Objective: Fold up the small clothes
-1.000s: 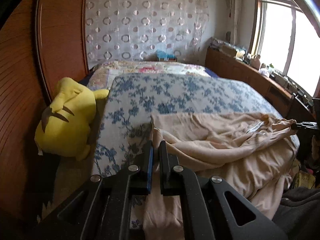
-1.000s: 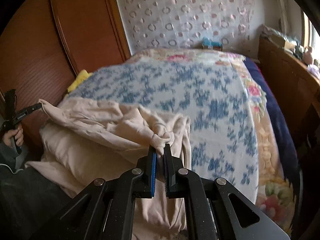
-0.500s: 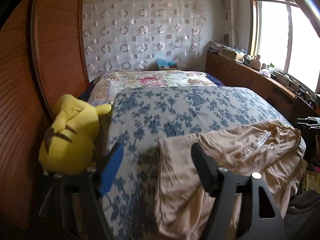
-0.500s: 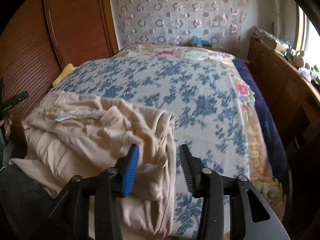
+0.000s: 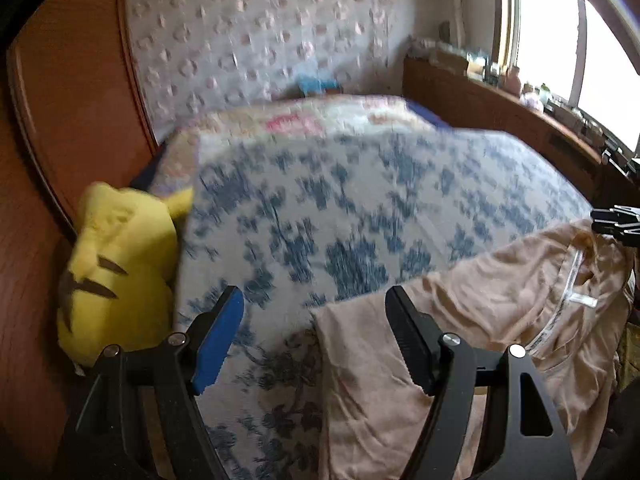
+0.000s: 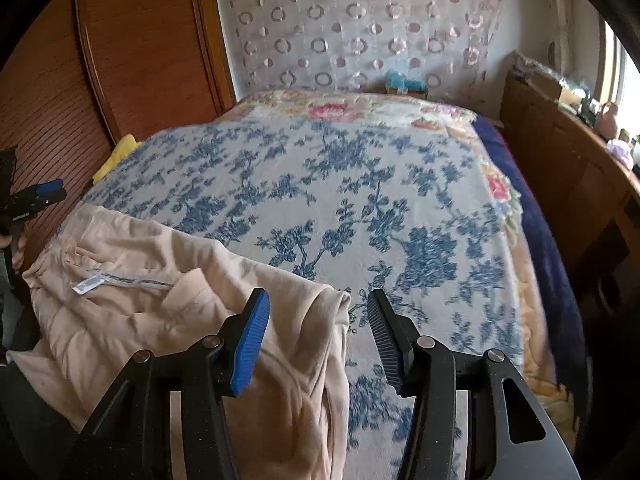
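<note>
A beige garment (image 5: 500, 320) lies spread over the near edge of the bed, its white label (image 5: 582, 300) facing up. My left gripper (image 5: 313, 296) is open just above the garment's left corner, and its pads touch nothing. In the right wrist view the same garment (image 6: 140, 308) lies at the lower left. My right gripper (image 6: 317, 296) has its jaws opening. The garment's folded right corner lies below the gap, free of the pads. A hand (image 6: 16, 240) shows at the left edge of that view.
A blue floral bedspread (image 6: 340, 184) covers the bed. A yellow plush toy (image 5: 116, 276) leans against the wooden panel (image 5: 40, 160) on the left. A wooden sideboard (image 5: 500, 120) with small items runs under the window on the right. A blue box (image 6: 404, 82) sits at the far end.
Both grippers were shut on the garment's corners a second ago. They have opened, let go and drawn back. The garment has dropped and lies flatter on the bed.
</note>
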Action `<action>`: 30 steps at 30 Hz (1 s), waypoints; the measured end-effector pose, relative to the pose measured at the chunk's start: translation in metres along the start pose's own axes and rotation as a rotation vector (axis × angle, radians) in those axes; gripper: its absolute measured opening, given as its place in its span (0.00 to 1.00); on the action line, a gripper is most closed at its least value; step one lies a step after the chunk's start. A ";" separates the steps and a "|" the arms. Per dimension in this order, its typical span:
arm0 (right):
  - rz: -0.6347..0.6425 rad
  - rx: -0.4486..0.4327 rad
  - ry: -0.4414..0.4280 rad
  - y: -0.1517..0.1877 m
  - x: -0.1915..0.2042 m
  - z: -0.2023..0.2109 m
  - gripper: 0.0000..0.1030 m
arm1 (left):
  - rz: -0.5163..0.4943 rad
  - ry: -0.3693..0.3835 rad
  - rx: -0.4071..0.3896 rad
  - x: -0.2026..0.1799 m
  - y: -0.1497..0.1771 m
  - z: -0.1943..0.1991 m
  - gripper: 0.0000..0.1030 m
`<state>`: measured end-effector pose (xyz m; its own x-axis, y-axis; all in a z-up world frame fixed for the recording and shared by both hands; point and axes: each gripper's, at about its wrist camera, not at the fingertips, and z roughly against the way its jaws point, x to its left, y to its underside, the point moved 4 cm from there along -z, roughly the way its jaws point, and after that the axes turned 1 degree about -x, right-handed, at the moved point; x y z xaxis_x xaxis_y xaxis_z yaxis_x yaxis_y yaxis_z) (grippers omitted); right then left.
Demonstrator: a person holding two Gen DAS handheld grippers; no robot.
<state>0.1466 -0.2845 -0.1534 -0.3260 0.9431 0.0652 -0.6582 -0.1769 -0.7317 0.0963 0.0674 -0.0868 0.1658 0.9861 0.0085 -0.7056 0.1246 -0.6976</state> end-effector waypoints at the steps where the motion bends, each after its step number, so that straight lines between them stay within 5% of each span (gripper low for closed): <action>1: 0.003 0.014 -0.002 0.000 0.000 -0.005 0.51 | 0.001 0.008 0.014 -0.001 0.001 -0.004 0.72; 15: 0.025 0.076 -0.026 -0.012 0.002 -0.037 0.51 | -0.002 0.044 0.147 -0.006 0.010 -0.029 0.71; 30: 0.071 0.114 -0.042 -0.014 0.011 -0.048 0.51 | 0.004 0.125 0.163 -0.018 0.007 -0.026 0.27</action>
<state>0.1851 -0.2582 -0.1746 -0.4009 0.9150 0.0461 -0.7044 -0.2757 -0.6541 0.1065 0.0475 -0.1109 0.2397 0.9666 -0.0906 -0.8071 0.1466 -0.5719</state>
